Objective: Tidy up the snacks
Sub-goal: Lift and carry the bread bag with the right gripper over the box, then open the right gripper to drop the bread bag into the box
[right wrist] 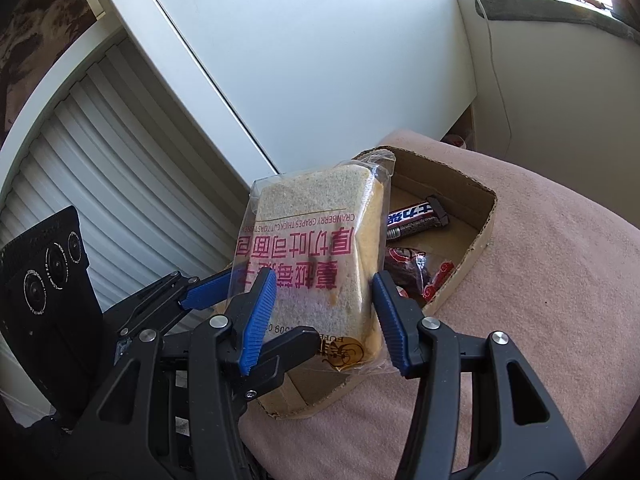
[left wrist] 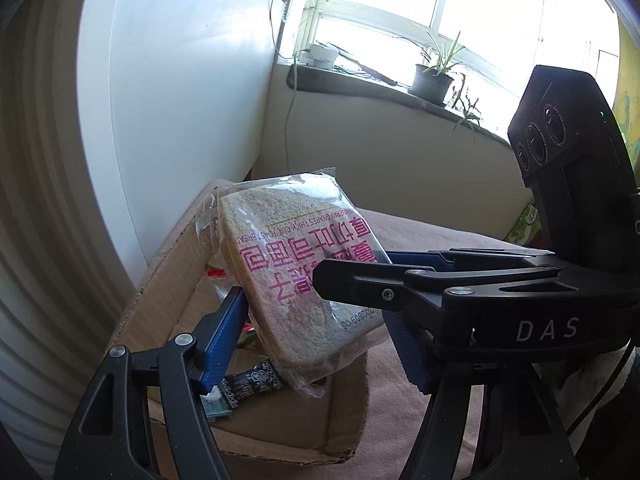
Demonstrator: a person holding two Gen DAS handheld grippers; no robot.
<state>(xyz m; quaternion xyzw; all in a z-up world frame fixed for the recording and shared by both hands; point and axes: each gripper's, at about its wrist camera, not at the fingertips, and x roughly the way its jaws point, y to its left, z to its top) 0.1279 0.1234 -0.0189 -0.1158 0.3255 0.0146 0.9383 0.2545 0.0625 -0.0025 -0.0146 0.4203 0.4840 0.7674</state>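
Note:
A clear bag of sliced toast with pink print (left wrist: pixel 298 276) (right wrist: pixel 316 252) is held upright over an open cardboard box (left wrist: pixel 168 280) (right wrist: pixel 480 236). My left gripper (left wrist: pixel 316 332) has its blue pads on both sides of the bag, touching it. My right gripper (right wrist: pixel 324 312) also has its pads against the bag's two sides. The right gripper's body crosses in front of the bag in the left wrist view (left wrist: pixel 460 292). In the box lie a dark chocolate bar (right wrist: pixel 416 220) (left wrist: pixel 252 384) and a red-wrapped snack (right wrist: pixel 416 272).
The box sits on a pink blanket (right wrist: pixel 540 300) (left wrist: pixel 440 236). A white cabinet panel (right wrist: pixel 300 60) and ribbed shutter (right wrist: pixel 100 160) stand behind. A windowsill with potted plants (left wrist: pixel 436 76) and a cable is at the back.

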